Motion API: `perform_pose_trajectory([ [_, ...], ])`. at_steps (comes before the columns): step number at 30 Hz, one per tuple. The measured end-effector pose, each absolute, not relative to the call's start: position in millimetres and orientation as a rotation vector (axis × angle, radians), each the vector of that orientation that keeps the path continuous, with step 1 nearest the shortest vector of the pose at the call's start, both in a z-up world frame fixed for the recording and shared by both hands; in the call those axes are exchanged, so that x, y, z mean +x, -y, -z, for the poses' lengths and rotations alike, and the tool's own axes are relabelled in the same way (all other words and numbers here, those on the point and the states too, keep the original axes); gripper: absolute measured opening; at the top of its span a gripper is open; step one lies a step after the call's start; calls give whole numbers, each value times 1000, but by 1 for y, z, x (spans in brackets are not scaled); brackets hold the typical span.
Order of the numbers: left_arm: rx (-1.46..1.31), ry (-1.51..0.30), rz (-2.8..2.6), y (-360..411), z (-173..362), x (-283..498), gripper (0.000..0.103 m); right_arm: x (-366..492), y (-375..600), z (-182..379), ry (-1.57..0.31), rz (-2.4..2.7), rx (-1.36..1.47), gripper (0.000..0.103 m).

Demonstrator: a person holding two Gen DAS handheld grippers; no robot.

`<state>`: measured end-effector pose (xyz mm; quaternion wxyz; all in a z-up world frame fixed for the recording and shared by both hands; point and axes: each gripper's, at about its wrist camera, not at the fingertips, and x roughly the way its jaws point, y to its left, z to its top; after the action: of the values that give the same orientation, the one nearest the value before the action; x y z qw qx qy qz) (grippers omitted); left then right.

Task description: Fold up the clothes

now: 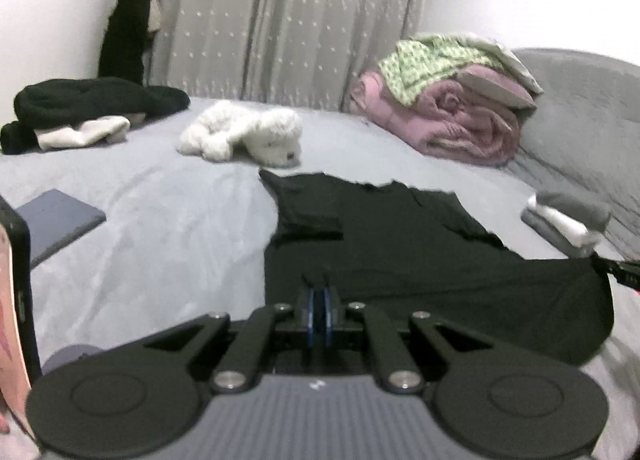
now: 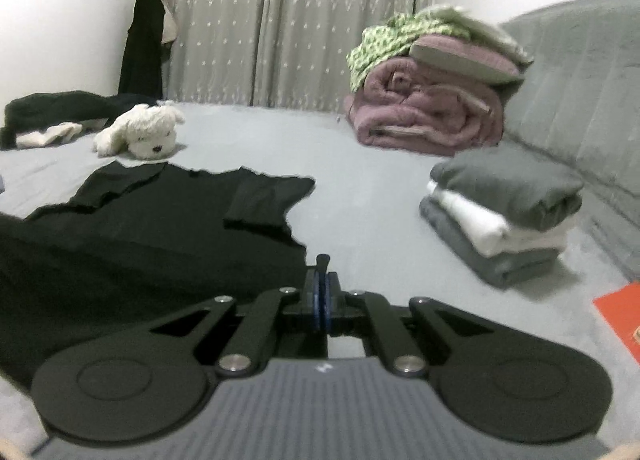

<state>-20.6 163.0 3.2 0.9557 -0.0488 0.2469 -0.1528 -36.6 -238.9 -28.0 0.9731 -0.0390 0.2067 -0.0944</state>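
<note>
A black T-shirt (image 1: pixel 400 244) lies spread on the grey bed, collar away from me; it also shows in the right wrist view (image 2: pixel 152 227). My left gripper (image 1: pixel 319 284) is shut on the shirt's near hem at its left side. My right gripper (image 2: pixel 322 264) is shut on a pinch of the shirt's black cloth at the hem's right corner, and its tip shows at the far right of the left wrist view (image 1: pixel 624 274).
A stack of folded grey and white clothes (image 2: pixel 504 211) sits on the right. A white plush dog (image 2: pixel 140 131), a pink rolled blanket (image 2: pixel 428 119), a black clothes pile (image 1: pixel 92 103), a grey book (image 1: pixel 60 219) and an orange card (image 2: pixel 620 316) lie around.
</note>
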Motion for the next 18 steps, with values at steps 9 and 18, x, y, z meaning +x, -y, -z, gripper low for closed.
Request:
perform_pose_trajectory([
  [9, -8, -547, 246, -144, 34, 13, 5, 2, 241, 64, -502, 215, -93, 3],
  [18, 19, -613, 175, -145, 45, 21, 25, 10, 243, 80, -577, 237, -94, 7],
])
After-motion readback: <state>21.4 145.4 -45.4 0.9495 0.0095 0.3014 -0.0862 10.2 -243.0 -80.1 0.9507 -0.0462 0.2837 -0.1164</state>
